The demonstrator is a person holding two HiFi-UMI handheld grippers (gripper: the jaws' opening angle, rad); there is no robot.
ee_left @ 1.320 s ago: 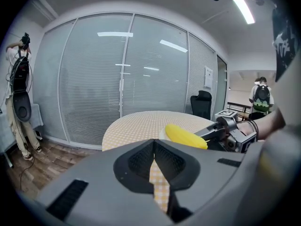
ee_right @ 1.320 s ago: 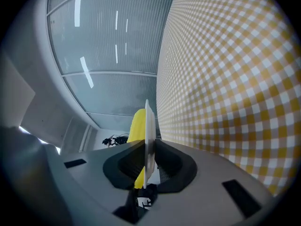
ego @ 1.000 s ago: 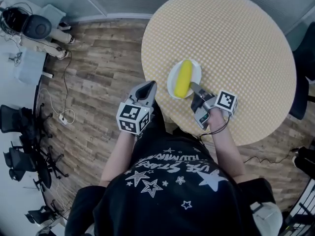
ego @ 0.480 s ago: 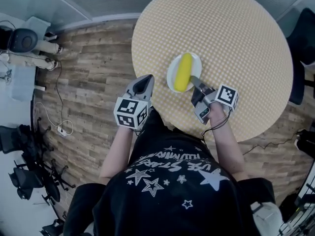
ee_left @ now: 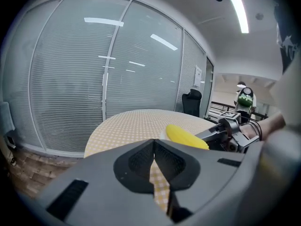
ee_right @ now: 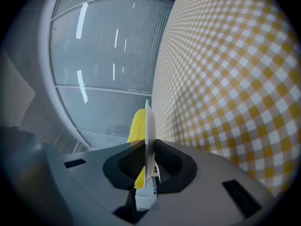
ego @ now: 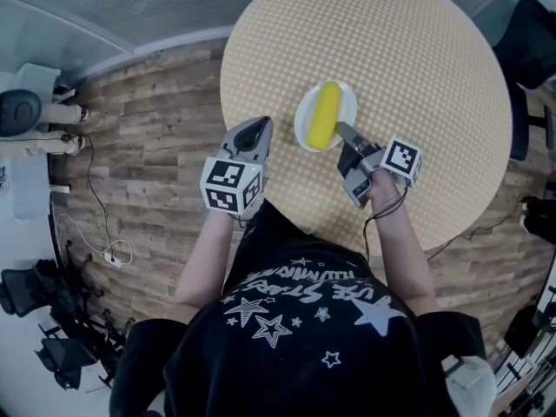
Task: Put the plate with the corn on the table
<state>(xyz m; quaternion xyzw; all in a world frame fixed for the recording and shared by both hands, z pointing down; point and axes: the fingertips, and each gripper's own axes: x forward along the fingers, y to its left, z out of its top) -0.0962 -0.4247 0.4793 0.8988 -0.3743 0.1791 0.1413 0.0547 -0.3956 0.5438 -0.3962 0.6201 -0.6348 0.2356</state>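
Observation:
A white plate (ego: 303, 128) carrying a yellow corn cob (ego: 326, 115) is over the near side of the round checkered table (ego: 417, 68). My right gripper (ego: 341, 135) is shut on the plate's near right rim. In the right gripper view the plate (ee_right: 148, 126) appears edge-on between the jaws, with the corn (ee_right: 136, 128) behind it. My left gripper (ego: 254, 135) is shut and empty at the table's near left edge, a short way left of the plate. The left gripper view shows the corn (ee_left: 186, 135) just past its closed jaws, beside my right gripper (ee_left: 211, 133).
The yellow-checked cloth covers the whole tabletop. A dark chair (ego: 534, 24) stands at the table's far right. Wood floor (ego: 148, 137) with a cable (ego: 91, 224) lies to the left. Glass walls with blinds (ee_left: 94, 79) surround the room.
The head view has shifted, so the table sits further left in frame. Both grippers and the plate keep nearly the same positions relative to the table.

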